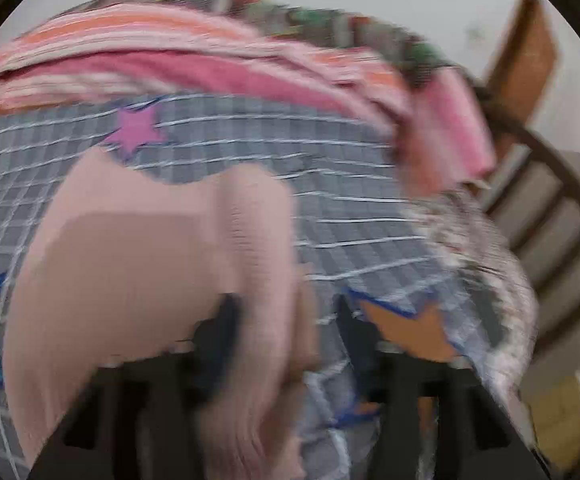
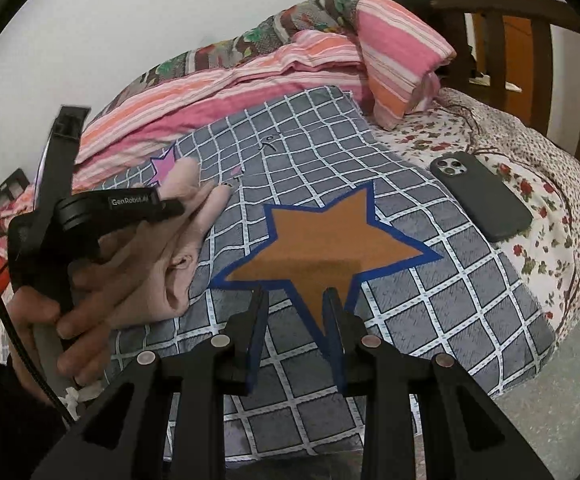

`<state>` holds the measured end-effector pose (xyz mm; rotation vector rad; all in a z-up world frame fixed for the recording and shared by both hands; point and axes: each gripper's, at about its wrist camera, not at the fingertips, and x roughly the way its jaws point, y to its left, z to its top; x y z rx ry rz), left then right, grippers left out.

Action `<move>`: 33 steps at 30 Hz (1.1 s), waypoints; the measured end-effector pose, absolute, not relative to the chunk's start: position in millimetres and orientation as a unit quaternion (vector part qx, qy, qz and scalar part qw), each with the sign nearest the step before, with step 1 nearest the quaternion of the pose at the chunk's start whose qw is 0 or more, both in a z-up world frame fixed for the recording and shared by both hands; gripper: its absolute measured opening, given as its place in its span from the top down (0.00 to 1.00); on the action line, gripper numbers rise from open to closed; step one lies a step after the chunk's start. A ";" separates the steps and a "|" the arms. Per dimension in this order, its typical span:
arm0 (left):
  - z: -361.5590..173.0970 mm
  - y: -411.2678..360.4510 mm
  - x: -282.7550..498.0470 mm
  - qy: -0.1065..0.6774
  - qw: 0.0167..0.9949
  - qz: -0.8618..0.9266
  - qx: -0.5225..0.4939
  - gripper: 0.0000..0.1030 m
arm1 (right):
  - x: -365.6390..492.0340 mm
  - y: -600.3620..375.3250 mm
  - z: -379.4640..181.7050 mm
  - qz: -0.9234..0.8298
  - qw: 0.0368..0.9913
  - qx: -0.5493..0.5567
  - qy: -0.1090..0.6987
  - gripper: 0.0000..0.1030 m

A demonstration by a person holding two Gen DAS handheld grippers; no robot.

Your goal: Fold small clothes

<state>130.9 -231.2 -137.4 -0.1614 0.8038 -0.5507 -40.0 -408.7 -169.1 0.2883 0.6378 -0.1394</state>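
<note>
A small pale pink garment [image 1: 138, 248] lies bunched on the grey checked blanket [image 1: 330, 208]; in the right wrist view the garment [image 2: 178, 240] sits left of an orange star patch [image 2: 322, 248]. My left gripper [image 1: 286, 320] is blurred, its fingers apart, with pink cloth between and in front of them. In the right wrist view the left gripper [image 2: 170, 204] reaches over the garment, held by a hand. My right gripper [image 2: 296, 300] is open and empty above the blanket [image 2: 430, 300], right of the garment.
A dark phone [image 2: 482, 196] lies on the floral sheet [image 2: 538, 240] at right. Pink striped bedding [image 2: 282, 68] is piled at the back by the wall. A wooden bed rail [image 2: 530, 40] stands at right; it also shows in the left wrist view [image 1: 562, 216].
</note>
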 end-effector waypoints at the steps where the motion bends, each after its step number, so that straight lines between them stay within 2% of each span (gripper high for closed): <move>1: -130.7 -223.7 129.8 0.383 0.871 -0.294 -0.091 0.35 | -38.7 -408.4 -168.6 -0.063 0.938 0.140 0.311 0.73; 7: -103.0 -153.3 124.3 0.359 0.880 -0.288 -0.121 0.35 | -10.4 -400.3 -154.7 0.014 0.937 0.173 0.304 0.72; 9: -104.9 -126.3 123.1 0.358 0.898 -0.237 -0.094 0.35 | 1.4 -391.7 -147.0 0.049 0.937 0.188 0.290 0.60; 10: -108.0 -114.5 122.1 0.357 0.906 -0.215 -0.079 0.35 | 9.7 -384.7 -143.6 0.072 0.936 0.193 0.285 0.57; 15: -129.8 -59.7 109.9 0.368 0.912 -0.175 -0.047 0.35 | 53.1 -339.2 -132.3 0.115 0.932 0.187 0.290 0.57; 16: -134.3 -51.1 106.0 0.369 0.910 -0.180 -0.053 0.35 | 60.6 -332.1 -133.8 0.110 0.931 0.182 0.297 0.58; 17: -137.5 -46.3 104.2 0.370 0.907 -0.190 -0.061 0.35 | 70.2 -324.0 -137.1 0.098 0.930 0.173 0.309 0.70; 18: -141.0 -45.0 102.0 0.373 0.903 -0.203 -0.065 0.35 | 75.7 -318.1 -140.3 0.087 0.930 0.163 0.318 0.90; 20: -149.2 -47.7 98.3 0.379 0.892 -0.235 -0.070 0.35 | 86.9 -307.1 -146.6 0.070 0.930 0.132 0.336 0.92; 22: -159.5 -57.4 84.4 0.376 0.887 -0.264 -0.054 0.35 | 79.5 -307.5 -145.4 0.066 0.939 0.113 0.319 0.93; 24: -168.9 -70.4 72.6 0.371 0.887 -0.274 -0.024 0.31 | 70.6 -315.2 -144.8 0.058 0.944 0.111 0.304 0.93; 28: -183.3 -97.4 65.9 0.368 0.894 -0.253 0.046 0.31 | 64.7 -331.0 -156.8 0.067 0.927 0.144 0.339 0.90; 31: -187.3 -111.5 63.6 0.366 0.893 -0.255 0.065 0.31 | 50.7 -328.5 -153.3 0.083 0.929 0.152 0.328 0.89; 33: -189.1 -122.4 65.6 0.366 0.892 -0.252 0.081 0.31 | 44.4 -322.9 -149.7 0.100 0.930 0.154 0.320 0.75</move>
